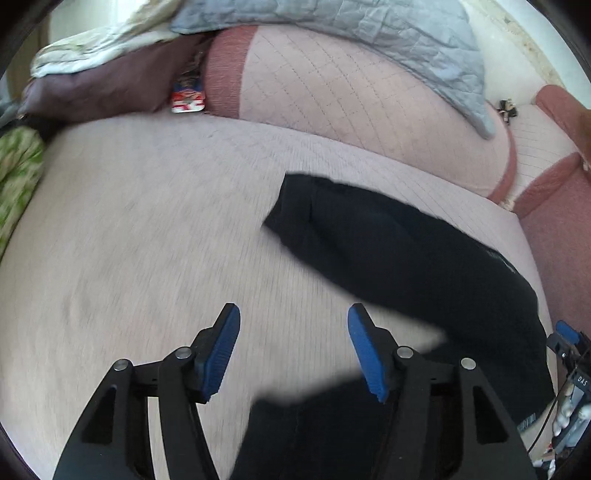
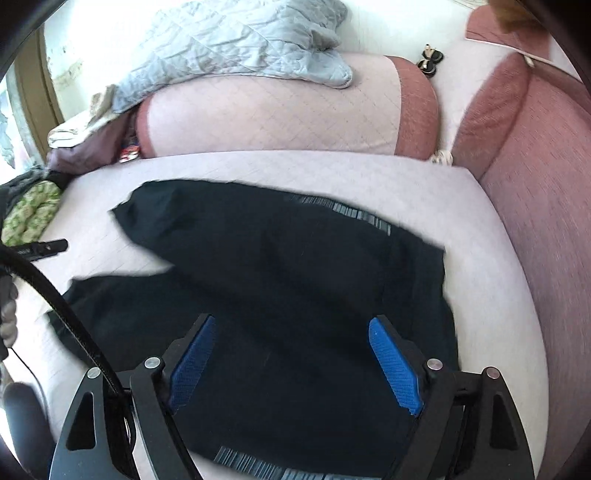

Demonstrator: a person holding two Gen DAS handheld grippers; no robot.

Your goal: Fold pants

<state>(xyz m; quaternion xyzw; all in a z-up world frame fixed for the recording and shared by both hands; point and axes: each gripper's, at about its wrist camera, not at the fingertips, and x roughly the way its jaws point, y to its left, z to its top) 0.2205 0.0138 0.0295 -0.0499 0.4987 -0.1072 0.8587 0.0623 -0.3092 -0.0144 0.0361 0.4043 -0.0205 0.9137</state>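
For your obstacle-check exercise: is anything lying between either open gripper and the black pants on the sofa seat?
Nothing visible. The right gripper hangs directly over the black pants, and the left gripper faces bare sofa seat beside them. The grey quilt lies on the backrest, away from them.

A quilted pale-pink cover [image 2: 480, 295] lies over the seat of a dusty-rose upholstered sofa [image 2: 546, 221], its back cushion [image 2: 280, 118] draped with a rumpled light-blue quilt [image 2: 229, 48]. Strong daylight washes out the white wall [image 2: 388, 26] behind. At the far left stands what may be a wooden window frame [image 2: 31, 85], blurred.
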